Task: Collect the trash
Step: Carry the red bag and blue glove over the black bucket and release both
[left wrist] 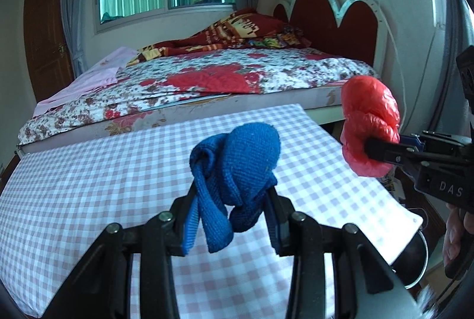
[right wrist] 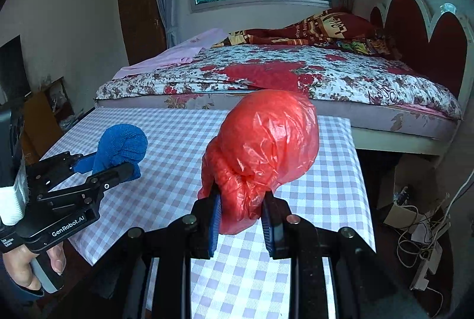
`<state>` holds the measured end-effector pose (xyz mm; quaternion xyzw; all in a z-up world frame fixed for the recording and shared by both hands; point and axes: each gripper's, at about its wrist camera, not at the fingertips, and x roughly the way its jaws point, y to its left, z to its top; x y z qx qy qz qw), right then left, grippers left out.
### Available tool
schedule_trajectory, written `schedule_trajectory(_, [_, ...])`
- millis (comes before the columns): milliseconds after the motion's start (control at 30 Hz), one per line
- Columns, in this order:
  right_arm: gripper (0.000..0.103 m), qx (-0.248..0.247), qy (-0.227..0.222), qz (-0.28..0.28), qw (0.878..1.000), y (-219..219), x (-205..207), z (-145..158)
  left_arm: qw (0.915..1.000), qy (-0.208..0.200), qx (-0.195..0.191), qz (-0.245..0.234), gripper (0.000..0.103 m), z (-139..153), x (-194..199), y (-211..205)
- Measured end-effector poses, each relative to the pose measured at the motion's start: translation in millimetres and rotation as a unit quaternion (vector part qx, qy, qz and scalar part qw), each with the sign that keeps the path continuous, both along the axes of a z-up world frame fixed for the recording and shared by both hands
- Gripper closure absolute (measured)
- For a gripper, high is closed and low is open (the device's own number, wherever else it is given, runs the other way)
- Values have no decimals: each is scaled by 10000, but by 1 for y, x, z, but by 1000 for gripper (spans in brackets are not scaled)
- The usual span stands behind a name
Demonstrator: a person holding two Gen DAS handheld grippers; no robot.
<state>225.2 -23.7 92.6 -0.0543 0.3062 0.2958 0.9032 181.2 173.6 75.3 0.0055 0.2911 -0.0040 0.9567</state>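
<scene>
Left wrist view: left gripper [left wrist: 234, 200] pinching a knotted blue cloth [left wrist: 237, 168] above the checked table [left wrist: 89, 185]; right gripper [right wrist: 241, 209] clamps a red plastic bag [right wrist: 263, 147] near the table's right edge.

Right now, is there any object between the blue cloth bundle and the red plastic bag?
No. In the right wrist view only bare checkered tablecloth shows between the blue cloth bundle and the red plastic bag; both are held above it.
</scene>
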Motion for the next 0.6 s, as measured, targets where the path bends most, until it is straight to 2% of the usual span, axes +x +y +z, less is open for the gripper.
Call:
schedule_trajectory(267, [77, 171, -203, -431, 9987, -64, -37, 15, 9988, -235, -52, -419, 63, 13, -19, -54])
schedule_trajectory(600, [77, 164, -352, -874, 9954, -130, -69, 16, 9949, -215, -121, -975, 63, 13, -29, -121])
